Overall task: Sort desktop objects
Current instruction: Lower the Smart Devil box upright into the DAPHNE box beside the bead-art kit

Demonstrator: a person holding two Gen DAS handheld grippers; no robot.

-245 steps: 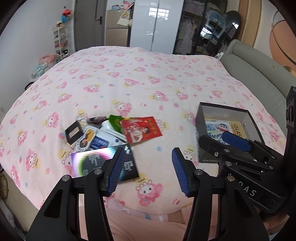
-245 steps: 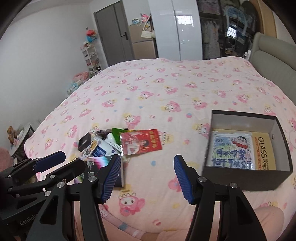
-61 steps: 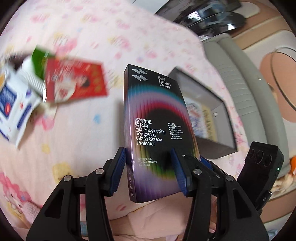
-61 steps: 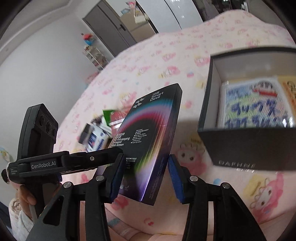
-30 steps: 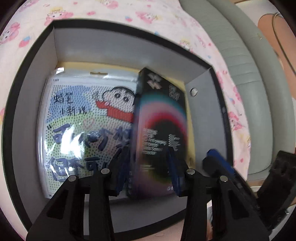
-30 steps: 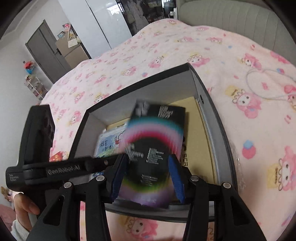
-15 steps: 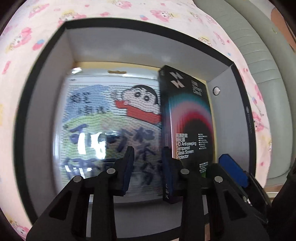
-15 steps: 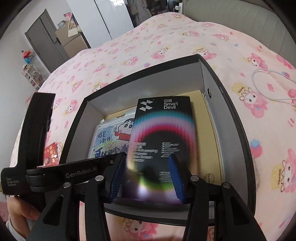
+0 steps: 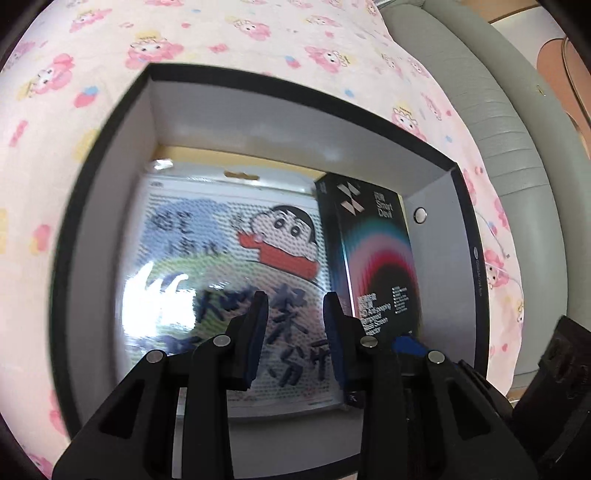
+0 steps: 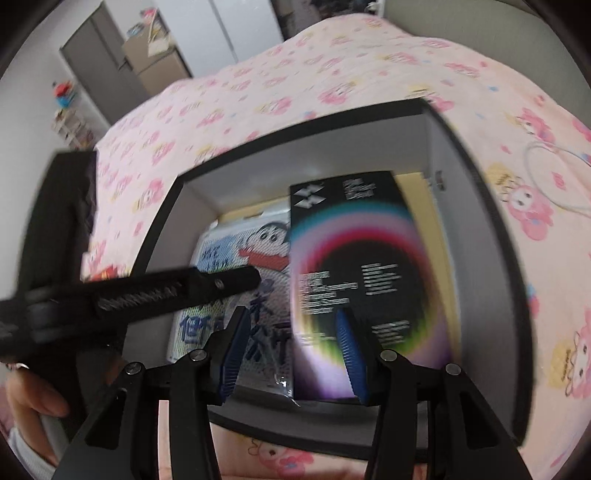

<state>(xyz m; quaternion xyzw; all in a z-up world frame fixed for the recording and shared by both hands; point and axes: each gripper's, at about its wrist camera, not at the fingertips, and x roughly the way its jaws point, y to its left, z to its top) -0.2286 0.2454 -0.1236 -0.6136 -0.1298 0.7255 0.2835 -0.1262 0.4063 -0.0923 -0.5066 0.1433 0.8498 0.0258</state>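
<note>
Down into the dark storage box [image 9: 295, 92] has gone the black screen-protector box [image 9: 373, 254], which two seconds ago stood upright in the air over the bed [image 9: 221, 33], pinched by both tools at once. It now lies flat along the right wall of the storage box, face up, on a yellow pack [image 10: 428, 221] and just beside the cartoon-printed pack [image 9: 229, 266], whose right edge it seems to overlap. The left tool [image 9: 295, 325] has let go and shifted over the cartoon pack; its jaws stand a narrow gap apart with nothing between them. The right tool [image 10: 291, 347] hangs over the near end of the screen-protector box with its jaws apart. Only its right pad crosses the box's corner in the picture and the left pad is clear of it, so it appears to clamp nothing, though motion blur makes that less than certain. By my reading this item is sorted. A scrap of red packet [image 10: 107, 273] on the bed beyond the left wall suggests more things wait to be fetched.
</note>
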